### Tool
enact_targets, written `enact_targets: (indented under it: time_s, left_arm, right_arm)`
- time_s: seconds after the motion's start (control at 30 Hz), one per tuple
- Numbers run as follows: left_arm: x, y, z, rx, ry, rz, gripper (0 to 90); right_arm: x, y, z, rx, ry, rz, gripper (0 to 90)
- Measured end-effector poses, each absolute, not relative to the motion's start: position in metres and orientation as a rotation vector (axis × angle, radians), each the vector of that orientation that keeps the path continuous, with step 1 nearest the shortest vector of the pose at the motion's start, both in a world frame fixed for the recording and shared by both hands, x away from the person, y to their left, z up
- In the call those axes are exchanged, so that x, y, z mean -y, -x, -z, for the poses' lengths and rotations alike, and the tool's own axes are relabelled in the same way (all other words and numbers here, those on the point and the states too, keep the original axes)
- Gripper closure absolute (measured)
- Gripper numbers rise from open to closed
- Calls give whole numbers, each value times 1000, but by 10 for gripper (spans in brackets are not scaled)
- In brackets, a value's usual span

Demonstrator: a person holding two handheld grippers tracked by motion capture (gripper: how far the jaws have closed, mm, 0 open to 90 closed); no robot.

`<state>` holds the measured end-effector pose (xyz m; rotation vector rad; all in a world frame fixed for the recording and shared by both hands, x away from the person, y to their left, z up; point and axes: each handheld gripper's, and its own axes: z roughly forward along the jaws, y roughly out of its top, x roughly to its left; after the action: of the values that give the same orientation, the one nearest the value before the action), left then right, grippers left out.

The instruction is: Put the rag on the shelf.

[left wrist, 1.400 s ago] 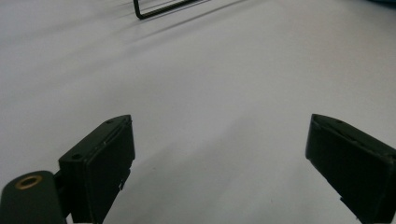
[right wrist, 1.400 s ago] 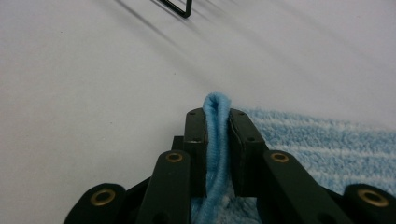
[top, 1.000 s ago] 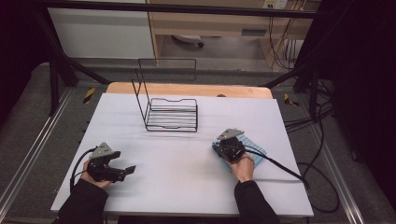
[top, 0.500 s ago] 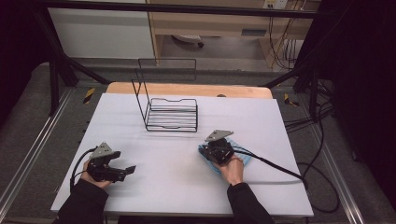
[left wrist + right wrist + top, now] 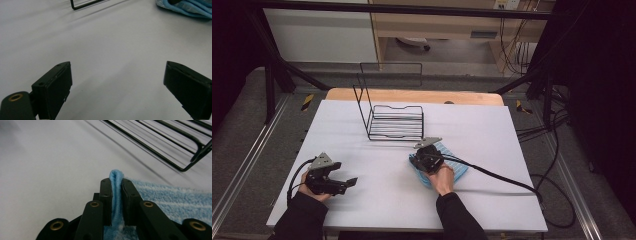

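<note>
pinching between right gripper (image 5: 116, 195) fingers (image 5: 105, 195): blue cloth (image 5: 175, 197) fold

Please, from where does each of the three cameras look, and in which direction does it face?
High view: sits above the person's side, faces forward and down on the table; shows both forearms, the left hand-held gripper and the right hand-held gripper.
Left gripper view: rides the left hand-held gripper, looks low across the table; its jaws stand wide apart.
Right gripper view: rides the right hand-held gripper, jaws pinching the blue cloth.
All three views share the blue cloth and the wire rack.
</note>
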<state>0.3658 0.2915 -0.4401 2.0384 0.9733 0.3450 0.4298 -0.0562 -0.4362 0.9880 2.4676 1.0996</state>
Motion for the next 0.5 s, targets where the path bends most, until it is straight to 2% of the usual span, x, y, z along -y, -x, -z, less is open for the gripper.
enact_targets:
  time_s: [0.07, 0.2, 0.33, 0.5]
  left_arm:
    - [-292, -366, 440, -974, -2038, -345, 81]
    - [-292, -366, 440, -972, -2043, -345, 81]
    - [-292, -365, 439, -971, -2043, -347, 81]
    - [-291, -365, 440, -973, -2040, -349, 81]
  right_arm:
    - [54, -431, 441, -2470, -990, -1104, 772]
    - [56, -426, 435, -2453, -966, -1164, 556]
    - [64, -416, 419, -2435, -941, -1154, 396]
    - [87, -398, 406, -2429, -930, -1150, 347]
